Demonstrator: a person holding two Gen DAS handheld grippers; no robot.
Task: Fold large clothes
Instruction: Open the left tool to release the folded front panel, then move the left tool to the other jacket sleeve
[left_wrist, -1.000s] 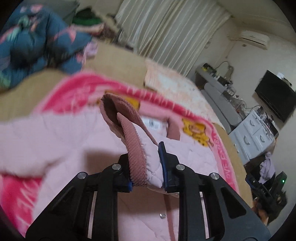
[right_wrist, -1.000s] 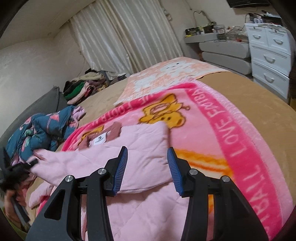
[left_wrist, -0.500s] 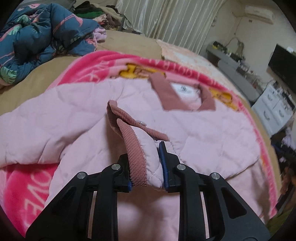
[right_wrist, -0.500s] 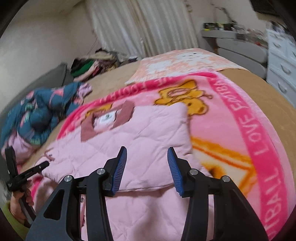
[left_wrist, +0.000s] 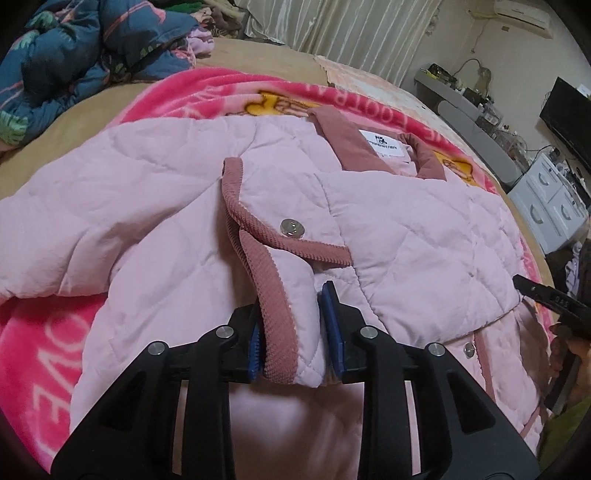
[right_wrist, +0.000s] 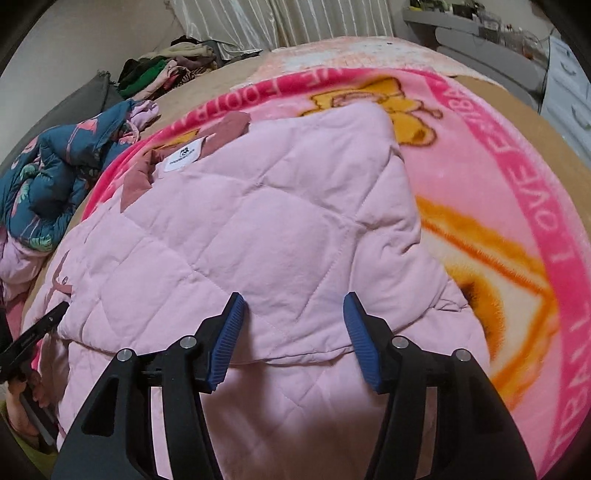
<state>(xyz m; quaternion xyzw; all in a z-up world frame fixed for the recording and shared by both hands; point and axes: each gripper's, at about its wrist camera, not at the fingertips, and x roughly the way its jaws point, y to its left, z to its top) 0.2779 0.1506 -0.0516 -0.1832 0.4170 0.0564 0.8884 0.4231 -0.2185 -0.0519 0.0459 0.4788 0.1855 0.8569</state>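
Note:
A pink quilted jacket (left_wrist: 424, 229) with dusty-rose corduroy trim lies on a pink cartoon blanket (left_wrist: 44, 332), collar and white label at the far side. One sleeve is folded across its front. My left gripper (left_wrist: 291, 299) has that sleeve's cuff (left_wrist: 284, 295) between its jaws; they are opening, and a thin gap shows at the right pad. My right gripper (right_wrist: 294, 300) hovers low over the folded right half of the jacket (right_wrist: 280, 206). Its jaws are opening, with only flat fabric under them. Each gripper shows at the other view's edge, the right gripper (left_wrist: 546, 299) and the left gripper (right_wrist: 33, 332).
A dark blue floral quilt (left_wrist: 74, 55) is heaped at the bed's left, with a clothes pile (right_wrist: 166, 70) behind it. Curtains (left_wrist: 351, 33) hang at the back. White drawers (left_wrist: 550, 206), a shelf of small items and a dark TV (left_wrist: 569, 114) stand to the right.
My left gripper came down with the cuff and laid the sleeve across the jacket's front, then slackened. The right gripper dropped closer over the jacket, and its jaws spread wider.

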